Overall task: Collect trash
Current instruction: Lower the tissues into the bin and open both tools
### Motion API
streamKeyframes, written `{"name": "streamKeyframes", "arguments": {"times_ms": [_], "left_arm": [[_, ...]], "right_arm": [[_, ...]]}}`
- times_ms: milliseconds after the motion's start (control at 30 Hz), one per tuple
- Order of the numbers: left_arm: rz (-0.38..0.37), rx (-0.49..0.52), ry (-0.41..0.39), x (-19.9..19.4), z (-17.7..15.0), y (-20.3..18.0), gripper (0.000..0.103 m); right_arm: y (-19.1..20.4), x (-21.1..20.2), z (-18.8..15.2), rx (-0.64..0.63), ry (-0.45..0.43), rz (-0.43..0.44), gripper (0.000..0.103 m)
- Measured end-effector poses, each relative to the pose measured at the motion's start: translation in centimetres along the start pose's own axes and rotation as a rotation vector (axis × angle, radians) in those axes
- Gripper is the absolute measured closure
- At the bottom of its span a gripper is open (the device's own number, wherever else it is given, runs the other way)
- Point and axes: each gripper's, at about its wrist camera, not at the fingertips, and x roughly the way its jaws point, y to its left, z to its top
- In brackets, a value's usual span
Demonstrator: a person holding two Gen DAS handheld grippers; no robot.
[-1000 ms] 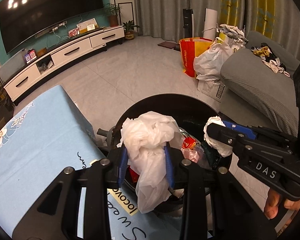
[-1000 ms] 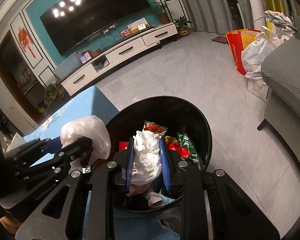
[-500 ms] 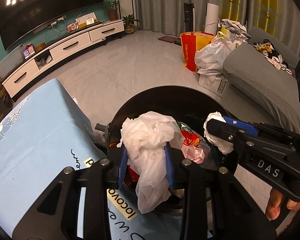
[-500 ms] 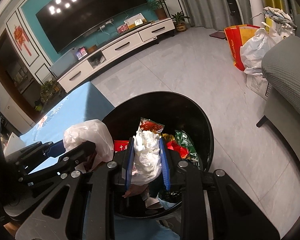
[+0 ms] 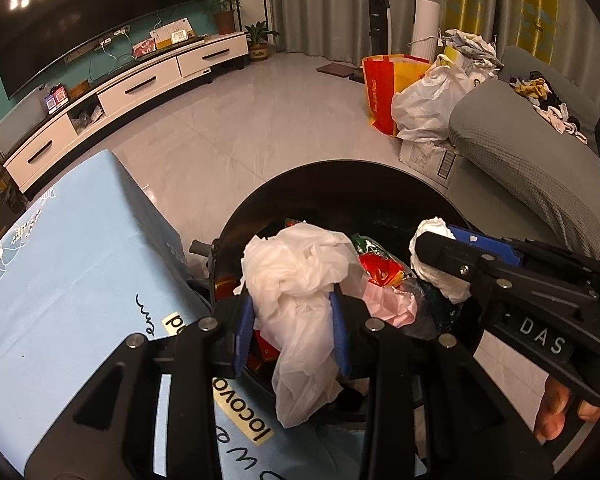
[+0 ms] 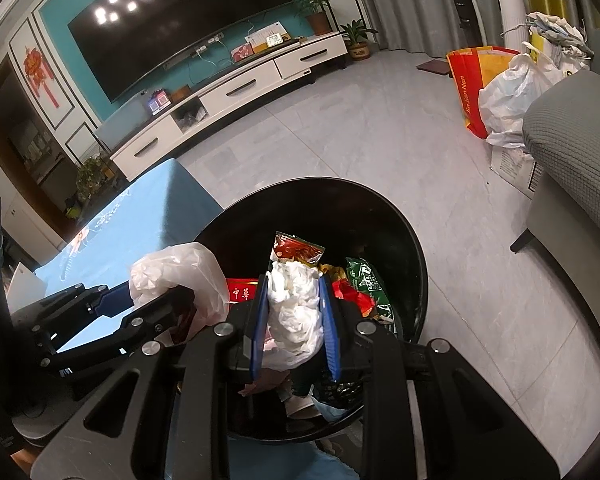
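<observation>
A round black trash bin (image 5: 340, 168) (image 6: 380, 204) stands on the floor beside the blue-covered table, holding red and green snack wrappers (image 6: 364, 280). My left gripper (image 5: 294, 332) is shut on a crumpled white plastic bag (image 5: 300, 280), held over the bin's near left rim. My right gripper (image 6: 294, 320) is shut on a wad of white tissue (image 6: 296, 308), also above the bin. Each gripper shows in the other's view: the right gripper (image 5: 440, 256) with its wad, the left gripper (image 6: 156, 300) with its bag.
The table with a light blue printed cloth (image 5: 60, 280) borders the bin on the left. A grey sofa (image 5: 520, 160) lies to the right, with full bags (image 5: 420, 108) beyond it. A white TV cabinet (image 6: 240, 92) lines the far wall.
Both views have crept slightly closer over the bin and tilted a little. Both grips look the same.
</observation>
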Motion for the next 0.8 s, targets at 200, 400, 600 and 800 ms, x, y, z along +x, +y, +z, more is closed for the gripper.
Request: {"name": "streamKeyframes", "arguments": {"times_ms": [200,400,600,800], "left_arm": [[0.008,0.006,0.016,0.4,0.1,-0.2,0.068],[0.011,0.018,0.031,0.9,-0.1,-0.5,0.068],[0.022,0.018,0.036,1.1,0.0,-0.4,0.067],[0.03,0.026,0.044,1.4,-0.2,-0.6,0.066]], "right_arm": [[-0.2,0.2,0.0,0.0,0.009,-0.009,0.078],[-0.1,0.7,0.0,-0.006,0.024,-0.016,0.077],[-0.1,0.9,0.1,-0.005,0.03,-0.016,0.077],[-0.2,1.2,0.1,-0.003,0.035,-0.021,0.077]]}}
